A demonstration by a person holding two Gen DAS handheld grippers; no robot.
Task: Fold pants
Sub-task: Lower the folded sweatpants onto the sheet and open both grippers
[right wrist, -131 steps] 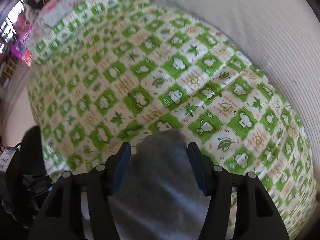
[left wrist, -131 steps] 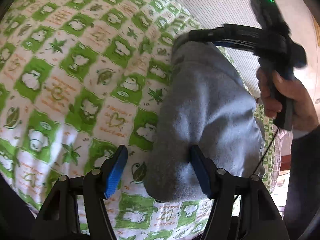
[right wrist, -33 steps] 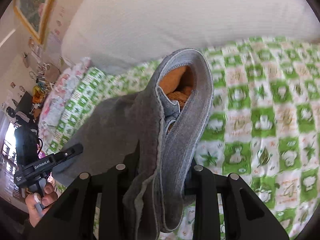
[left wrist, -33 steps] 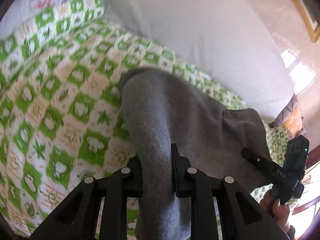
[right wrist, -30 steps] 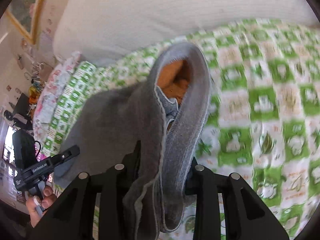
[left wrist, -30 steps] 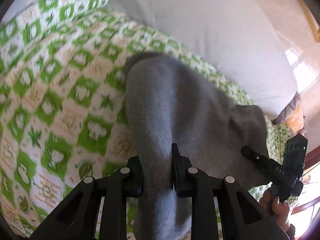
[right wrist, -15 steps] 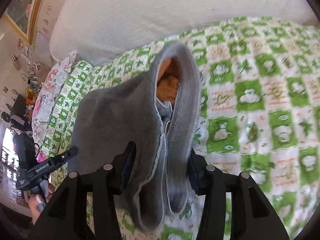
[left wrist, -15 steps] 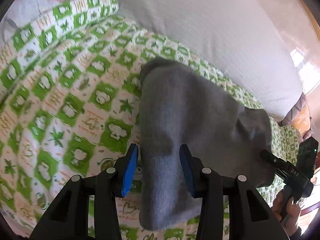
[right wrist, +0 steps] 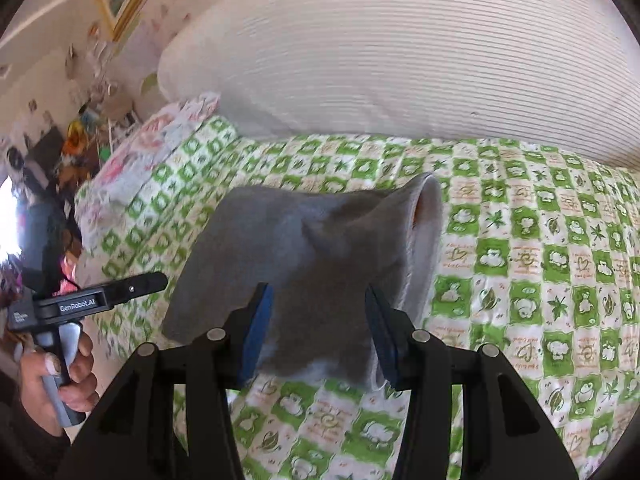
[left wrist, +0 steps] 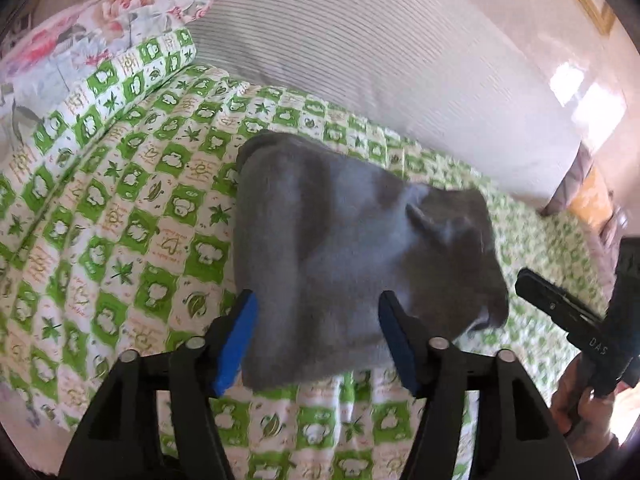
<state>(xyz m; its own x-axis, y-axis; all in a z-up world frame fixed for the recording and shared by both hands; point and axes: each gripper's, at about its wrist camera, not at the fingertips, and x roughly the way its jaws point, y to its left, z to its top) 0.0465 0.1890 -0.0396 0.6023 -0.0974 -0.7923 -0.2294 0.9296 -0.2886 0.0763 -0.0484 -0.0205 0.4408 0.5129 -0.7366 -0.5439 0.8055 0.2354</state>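
Holding both tools wide: my left gripper (left wrist: 316, 332) and right gripper (right wrist: 318, 330) are spread, each straddling the near edge of the folded grey pants (left wrist: 344, 248), which lie mid-bed on the green checked sheet (left wrist: 120, 216) below the striped pillow (right wrist: 400, 60)

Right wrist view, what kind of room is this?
Most likely a bedroom: gray pants lie on a green-checked bedsheet, with a large striped pillow and a floral pillow behind.

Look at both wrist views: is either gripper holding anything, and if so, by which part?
Nothing is held. The left gripper and right gripper are both open, and the folded grey fleece pants lie loose on the green-checked bedsheet.
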